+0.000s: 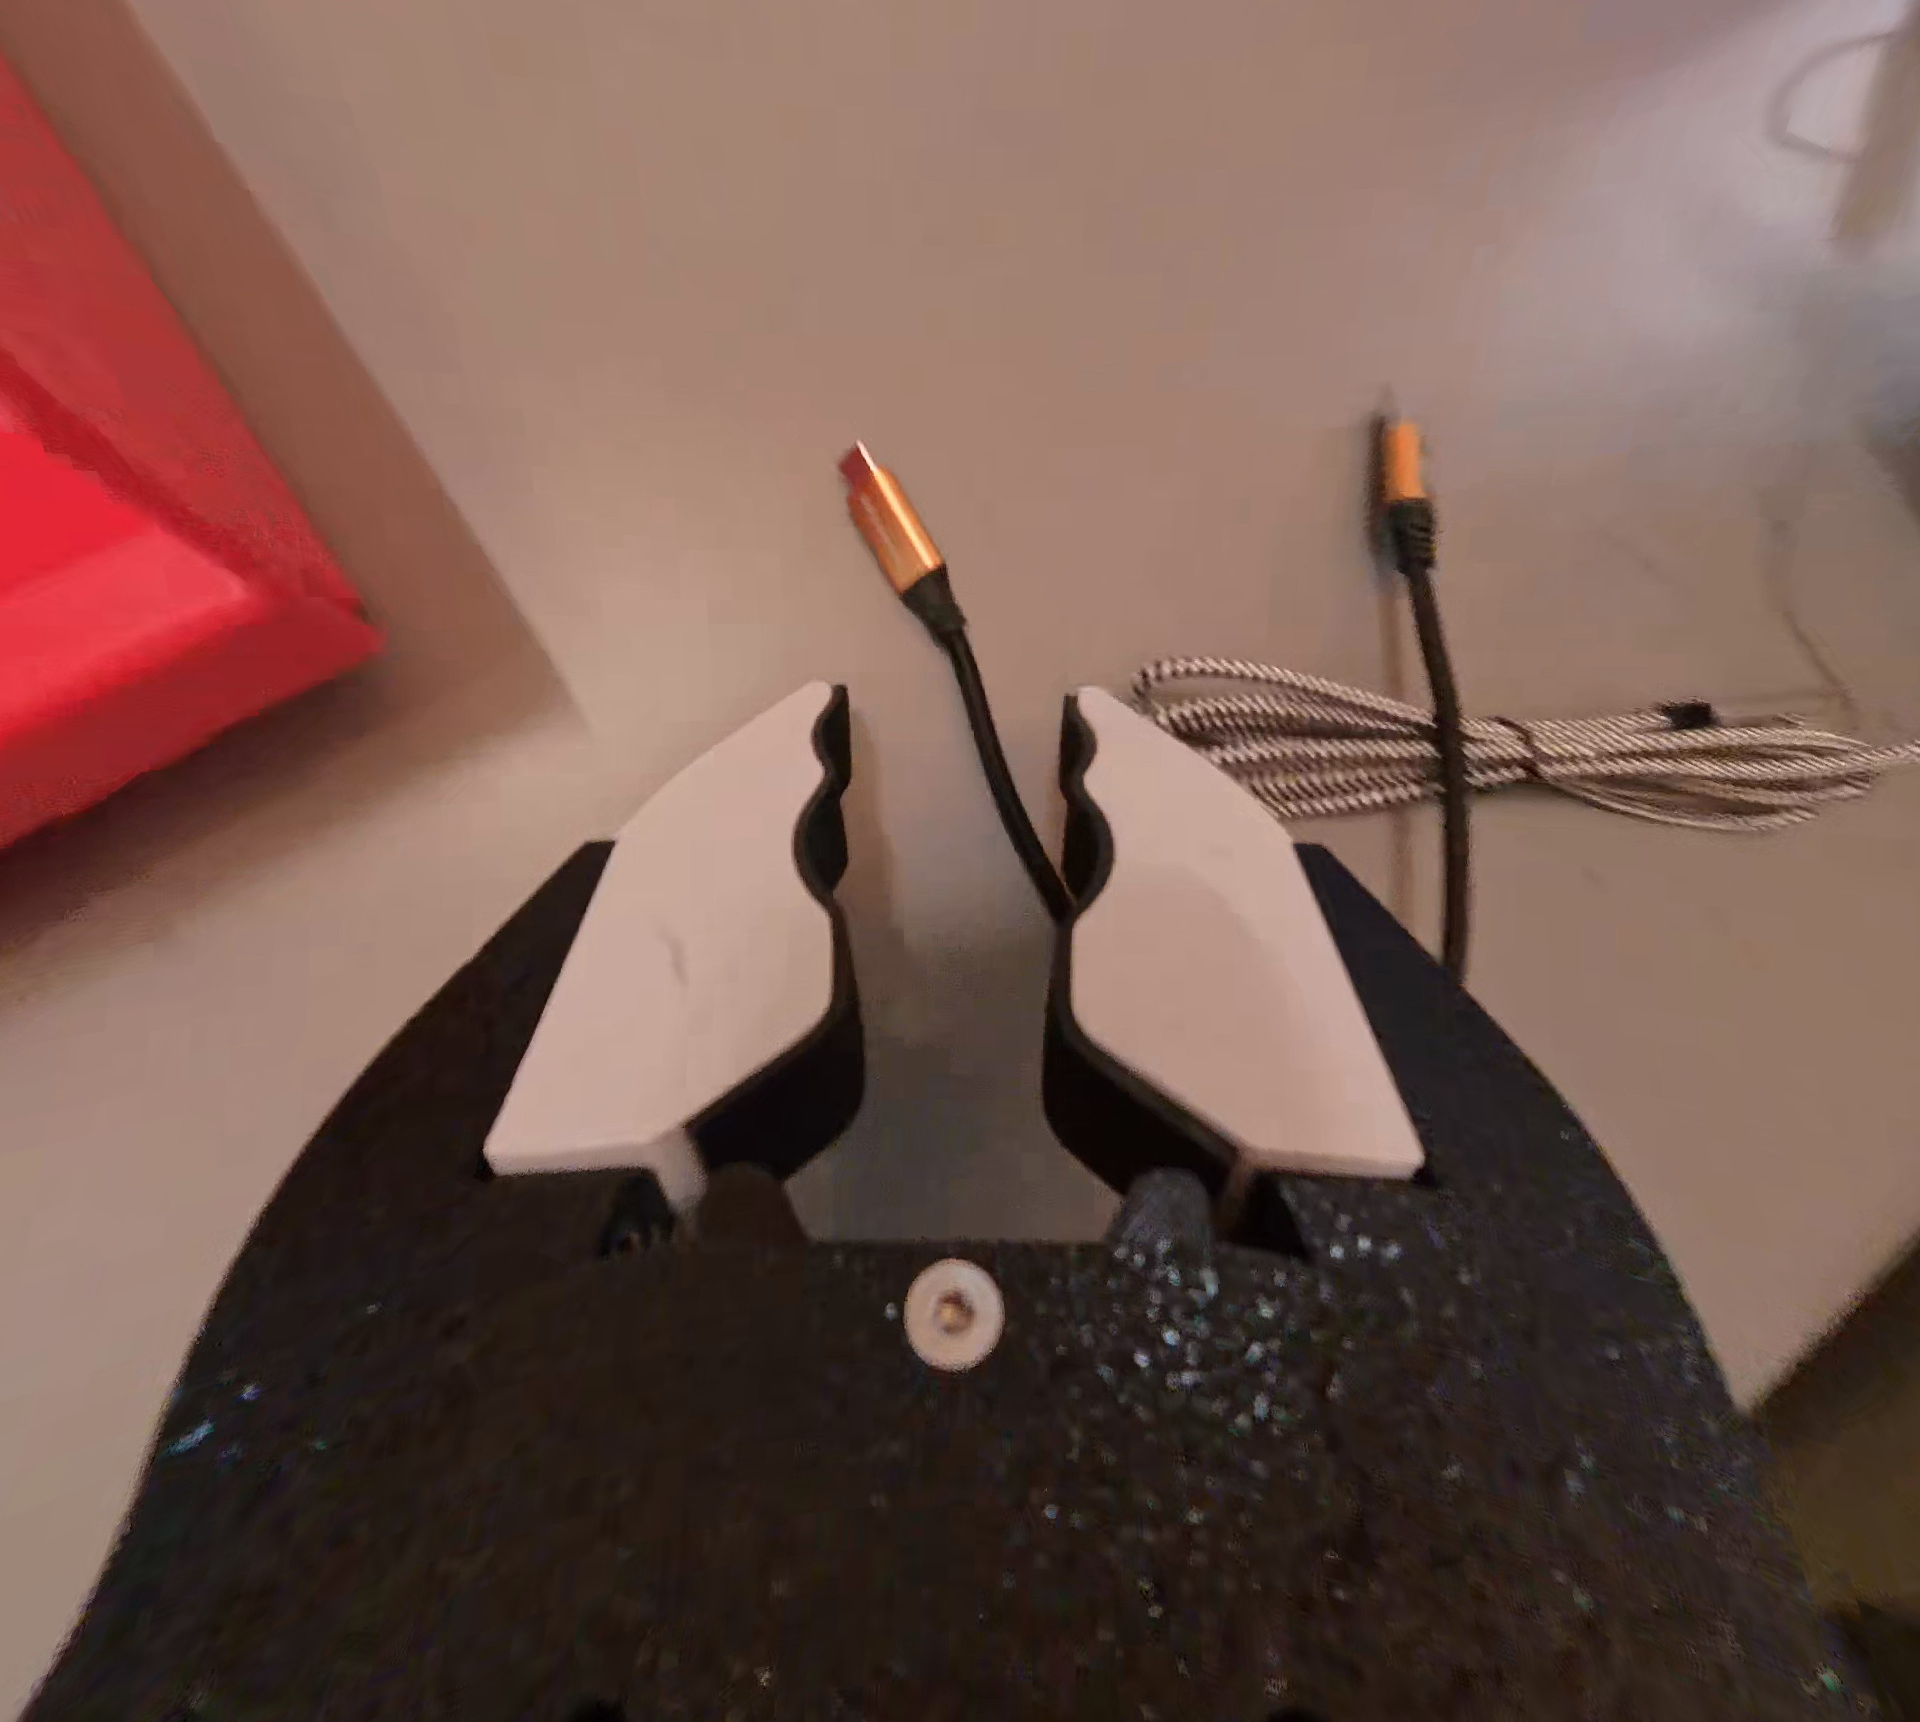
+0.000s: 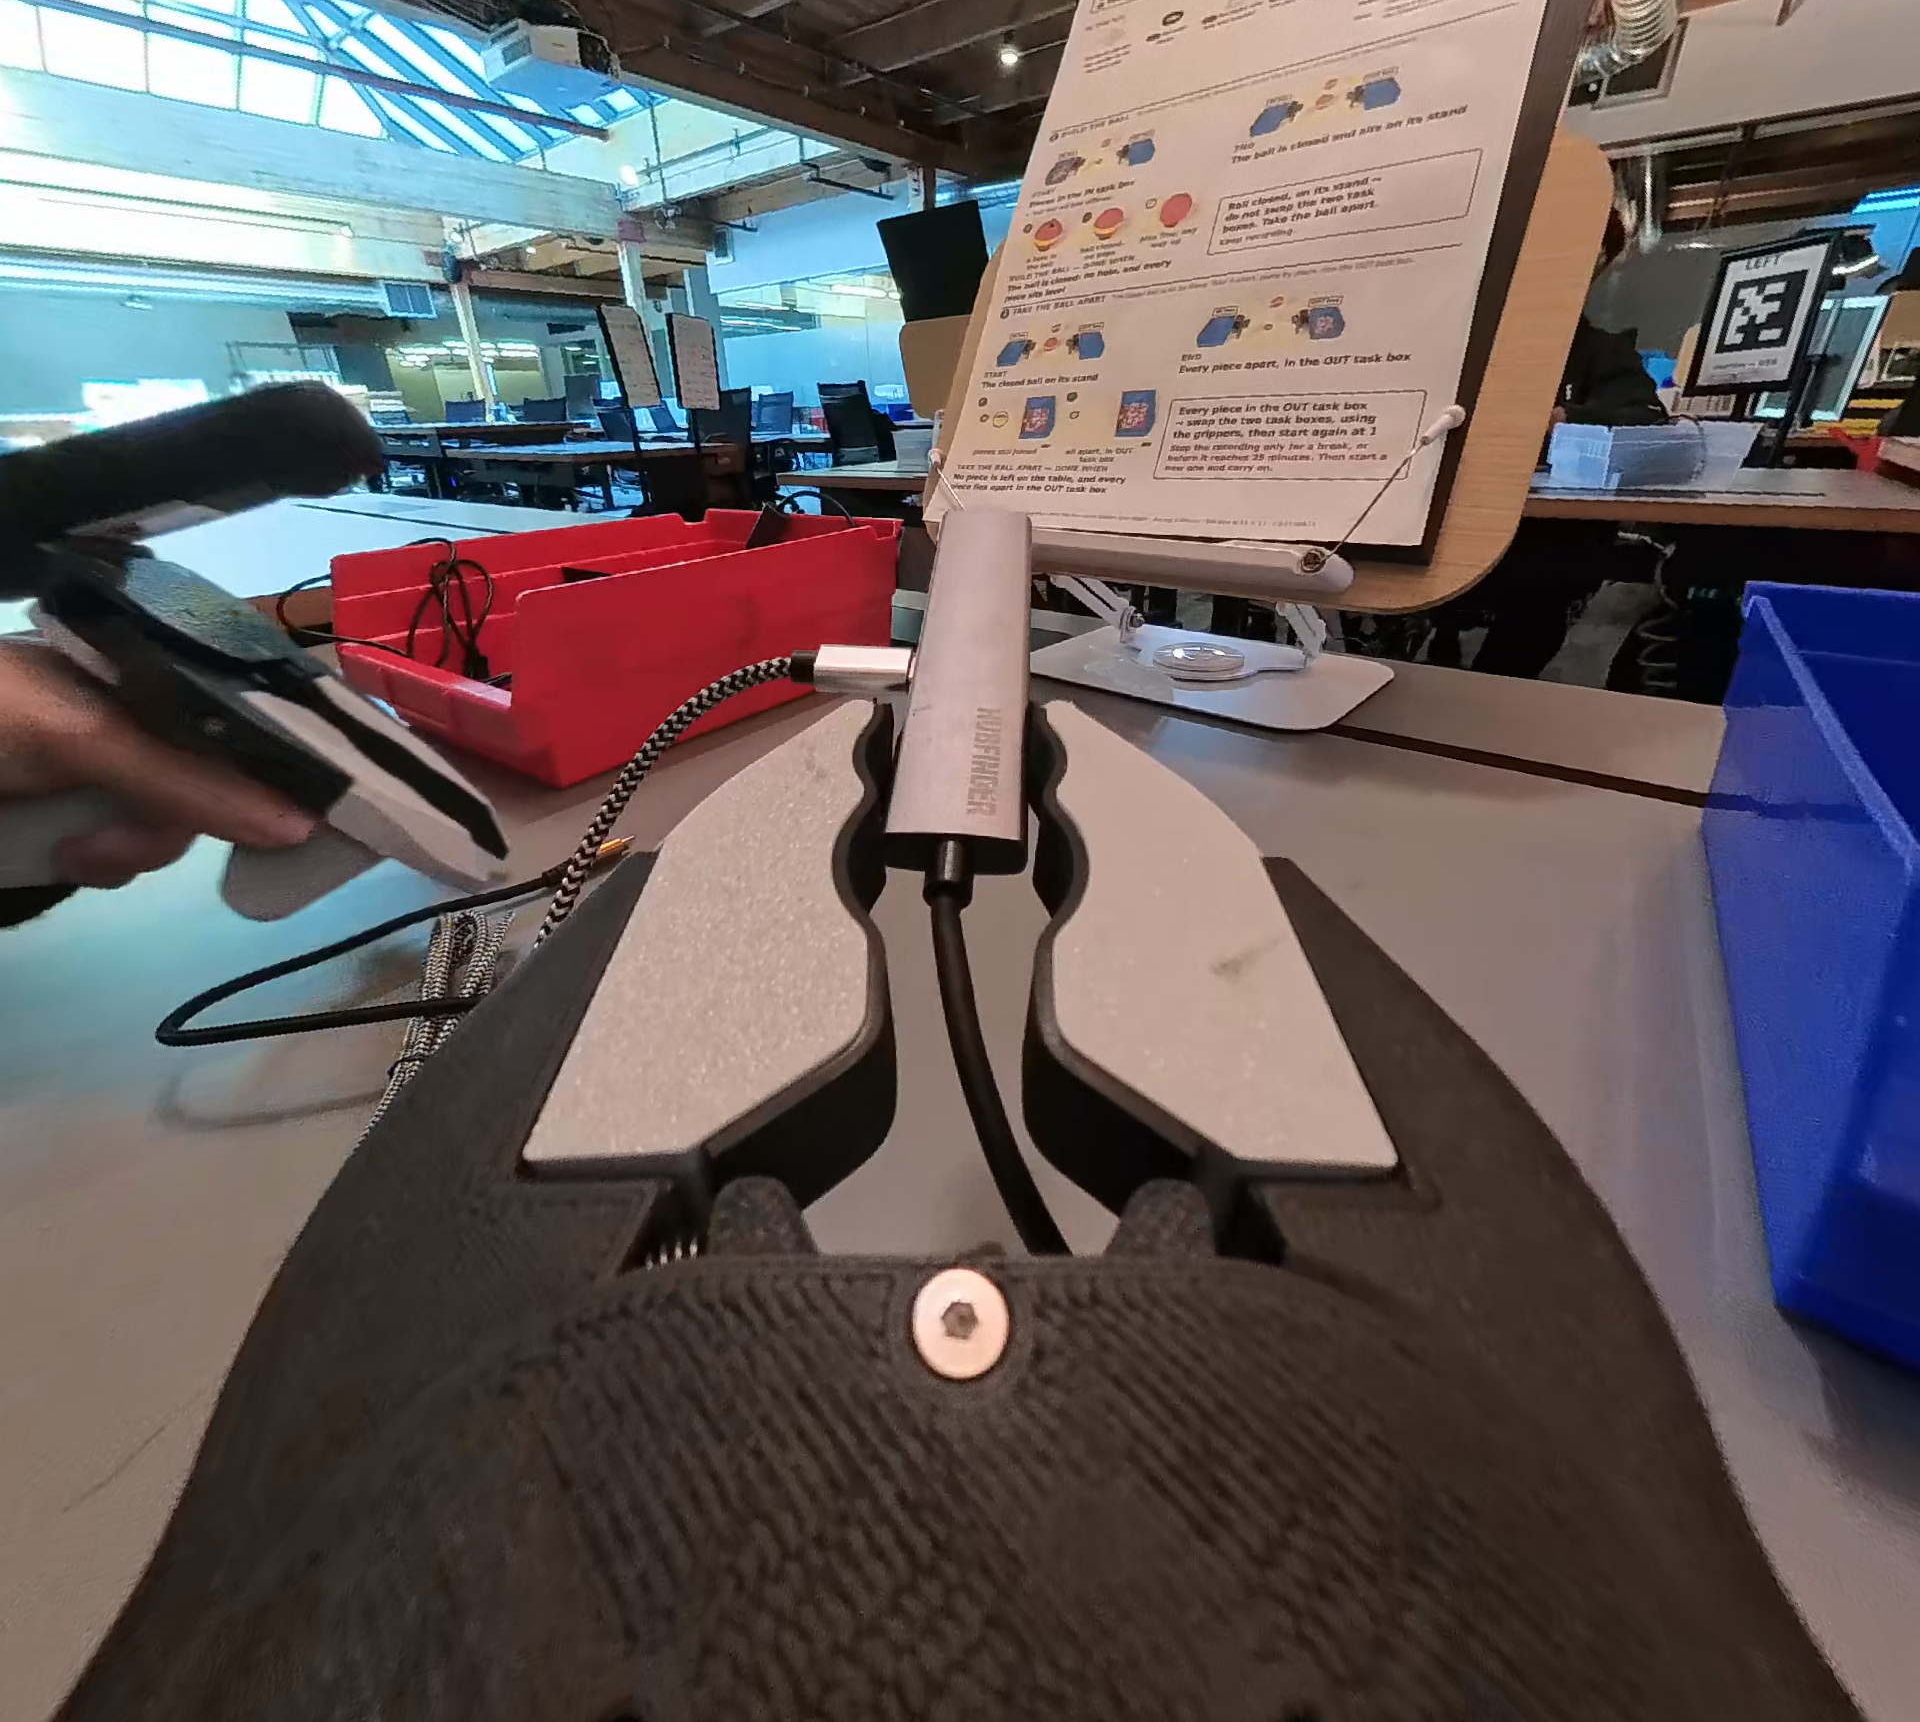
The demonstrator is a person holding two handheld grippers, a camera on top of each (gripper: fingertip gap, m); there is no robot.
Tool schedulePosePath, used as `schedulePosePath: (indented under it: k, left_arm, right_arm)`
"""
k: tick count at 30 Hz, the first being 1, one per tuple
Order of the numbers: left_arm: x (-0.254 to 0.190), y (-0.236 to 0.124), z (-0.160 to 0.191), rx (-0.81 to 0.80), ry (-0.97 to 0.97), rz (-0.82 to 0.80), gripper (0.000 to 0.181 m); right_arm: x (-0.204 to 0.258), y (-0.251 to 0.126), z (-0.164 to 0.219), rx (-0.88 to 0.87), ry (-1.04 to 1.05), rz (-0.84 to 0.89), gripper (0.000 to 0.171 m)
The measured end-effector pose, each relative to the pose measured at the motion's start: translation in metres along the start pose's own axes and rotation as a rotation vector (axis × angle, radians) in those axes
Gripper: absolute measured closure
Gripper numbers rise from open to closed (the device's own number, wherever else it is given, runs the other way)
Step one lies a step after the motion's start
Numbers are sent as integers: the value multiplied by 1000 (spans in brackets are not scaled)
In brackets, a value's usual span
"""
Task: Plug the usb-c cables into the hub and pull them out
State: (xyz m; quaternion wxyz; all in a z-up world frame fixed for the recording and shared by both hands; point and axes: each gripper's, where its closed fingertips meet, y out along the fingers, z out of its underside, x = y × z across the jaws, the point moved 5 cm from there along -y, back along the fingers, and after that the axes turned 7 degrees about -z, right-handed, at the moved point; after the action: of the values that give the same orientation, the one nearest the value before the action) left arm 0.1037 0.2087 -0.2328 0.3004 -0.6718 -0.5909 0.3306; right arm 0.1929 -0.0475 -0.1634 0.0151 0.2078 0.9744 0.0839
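My right gripper [image 2: 961, 737] is pinched on the grey hub [image 2: 971, 633], holding it up off the table [image 2: 1455, 841] with its own black lead running back between the fingers. One braided black-and-white cable [image 2: 665, 737] is already seated in the hub's left side by its silver plug. My left gripper [image 1: 954, 742] is spread, hovering over the tabletop with a black cable [image 1: 1003, 779] lying in the gap between its fingers; the cable's orange-sleeved plug [image 1: 891, 524] lies just ahead of the tips. A second orange plug [image 1: 1403, 467] lies off to the right, its cord crossing a coiled braided bundle [image 1: 1455, 737].

I judge this to be the pickup of the next cable for plugging in. The next move calls for closing on the cord close behind the orange sleeve, so the plug stays stiff enough to line up with a free port.

The surface is a plain grey table. A red bin [image 2: 623, 623] sits to the left, a blue bin [image 2: 1818, 945] to the right, and an instruction sheet on a stand [image 2: 1299, 218] behind the hub, in a big workshop with skylights and timber ceiling
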Motion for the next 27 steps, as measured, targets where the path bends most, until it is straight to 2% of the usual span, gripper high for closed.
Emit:
schedulePosePath:
  k: [4, 9, 13, 16, 20, 21, 22, 24, 27]
  left_arm:
    - [-2, 21, -10, 10, 206, -144, 156]
    - [-7, 24, -18, -25, 391, -172, 172]
    - [-4, -9, -39, -256, 578, -287, 172]
    - [0, -53, -57, -421, 779, -529, 173]
    - [6, -127, -83, -585, 1071, -1087, 173]
    - [1, -137, -84, -595, 1142, -1170, 173]
    - [-6, -139, -82, -586, 1217, -1176, 173]
    - [-25, -127, -71, -579, 1369, -1079, 174]
    - [-51, -85, -35, -439, 1461, -739, 174]
  right_arm:
    - [0, 0, 0, 4, 0, -3, 146]
    - [1, 1, 1, 7, 0, -9, 146]
    - [1, 1, 1, 10, 5, -14, 146]
    - [1, 2, 1, 16, 5, -14, 146]
    - [1, 1, 1, 14, 1, -12, 147]
    - [1, 1, 1, 13, 1, -11, 147]
    - [1, 1, 1, 12, 1, -11, 147]
    - [1, 1, 1, 13, 0, -11, 146]
    - [2, 1, 1, 13, -4, -12, 147]
